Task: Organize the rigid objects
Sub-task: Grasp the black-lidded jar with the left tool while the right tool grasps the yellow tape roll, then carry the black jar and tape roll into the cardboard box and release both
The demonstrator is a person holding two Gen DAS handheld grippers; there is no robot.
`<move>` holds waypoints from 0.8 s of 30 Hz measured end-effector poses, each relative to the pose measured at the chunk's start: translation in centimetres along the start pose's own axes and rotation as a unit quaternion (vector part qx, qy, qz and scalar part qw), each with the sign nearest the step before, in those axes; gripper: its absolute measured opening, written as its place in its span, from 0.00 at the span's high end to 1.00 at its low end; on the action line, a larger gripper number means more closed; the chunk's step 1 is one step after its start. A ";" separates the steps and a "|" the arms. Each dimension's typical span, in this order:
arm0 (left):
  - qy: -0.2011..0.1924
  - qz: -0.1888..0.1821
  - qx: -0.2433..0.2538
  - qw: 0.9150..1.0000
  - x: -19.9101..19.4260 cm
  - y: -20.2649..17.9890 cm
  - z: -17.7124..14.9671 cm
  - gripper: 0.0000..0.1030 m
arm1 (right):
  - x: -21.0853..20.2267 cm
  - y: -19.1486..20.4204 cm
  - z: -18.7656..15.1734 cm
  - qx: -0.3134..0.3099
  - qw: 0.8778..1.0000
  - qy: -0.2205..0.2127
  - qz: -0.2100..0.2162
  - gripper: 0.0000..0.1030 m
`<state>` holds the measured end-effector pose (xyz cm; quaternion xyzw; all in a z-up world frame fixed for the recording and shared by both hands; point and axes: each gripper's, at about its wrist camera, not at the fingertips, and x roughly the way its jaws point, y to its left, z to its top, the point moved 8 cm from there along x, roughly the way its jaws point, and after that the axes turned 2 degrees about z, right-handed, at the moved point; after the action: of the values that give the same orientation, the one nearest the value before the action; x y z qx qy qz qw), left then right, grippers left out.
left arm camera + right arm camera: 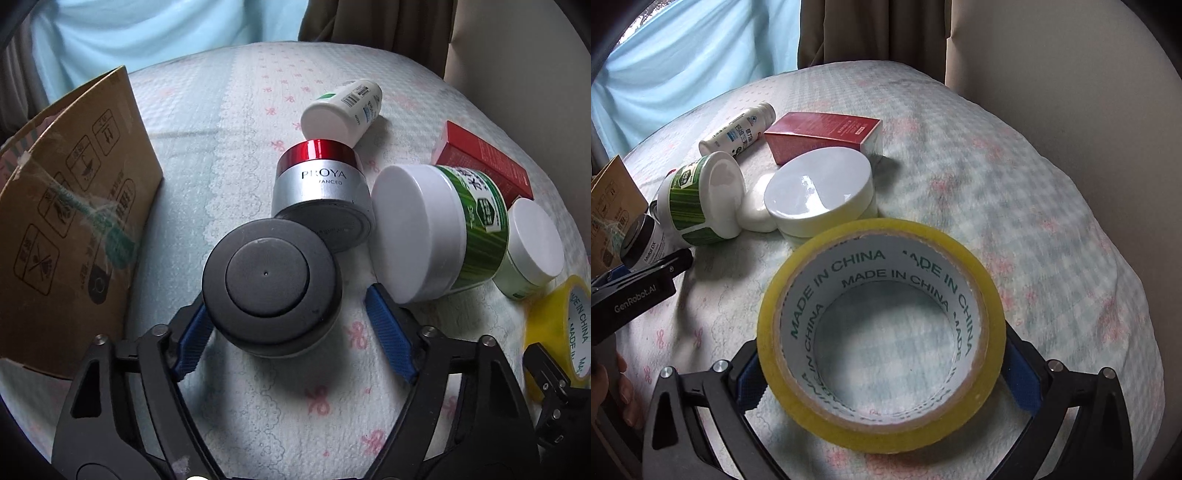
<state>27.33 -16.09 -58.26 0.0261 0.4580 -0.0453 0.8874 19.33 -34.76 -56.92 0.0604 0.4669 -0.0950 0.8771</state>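
Note:
My left gripper (286, 314) is open around a dark grey jar (272, 280) that lies between its blue pads; the left pad touches it, the right pad stands apart. My right gripper (882, 363) is shut on a yellow tape roll (881, 373), both pads against its sides. The tape roll also shows in the left wrist view (554, 325). A silver and red Proya jar (320, 184), a green-labelled white-lidded tub (439, 229), a small white-lidded jar (532, 251), a white bottle (341, 110) and a red box (484, 166) lie on the cloth-covered table (221, 147).
A cardboard box (70, 229) stands at the left of the table. A flat white jar (820, 192) sits just beyond the tape roll, with the red box (823, 134) and white bottle (738, 129) behind it. Curtains hang behind the table.

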 end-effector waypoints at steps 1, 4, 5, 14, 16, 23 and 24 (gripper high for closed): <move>0.000 0.001 0.002 1.000 0.0 0.0 0.2 0.37 | 0.1 0.0 0.2 0.000 1.000 -0.001 0.001 0.01; -0.001 -0.005 -0.003 1.000 0.1 0.1 0.5 0.48 | 0.2 0.3 0.4 -0.008 1.000 -0.002 0.005 0.06; -0.001 -0.005 -0.003 1.000 0.0 0.1 0.5 0.48 | 0.1 0.4 0.4 -0.011 1.000 -0.002 0.002 0.07; 0.002 -0.016 -0.001 1.000 -1.6 -0.1 0.1 0.48 | -0.2 0.2 0.6 -0.004 1.000 0.000 0.003 0.07; -0.001 -0.014 -0.001 1.000 -2.8 -0.1 0.2 0.48 | -0.8 -0.1 0.8 0.003 1.000 -0.002 0.001 0.07; -0.027 -0.014 -0.025 0.999 -10.6 0.9 3.9 0.48 | -5.8 -0.9 4.3 0.018 1.000 -0.018 -0.009 0.07; -0.034 -0.016 -0.031 0.999 -12.2 1.3 4.8 0.48 | -7.0 -0.9 5.0 0.019 1.000 -0.022 -0.010 0.07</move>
<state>24.33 -14.57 -45.52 -0.0096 0.4294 -0.0459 0.9019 19.38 -35.80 -48.35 0.0699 0.4461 -0.1141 0.8849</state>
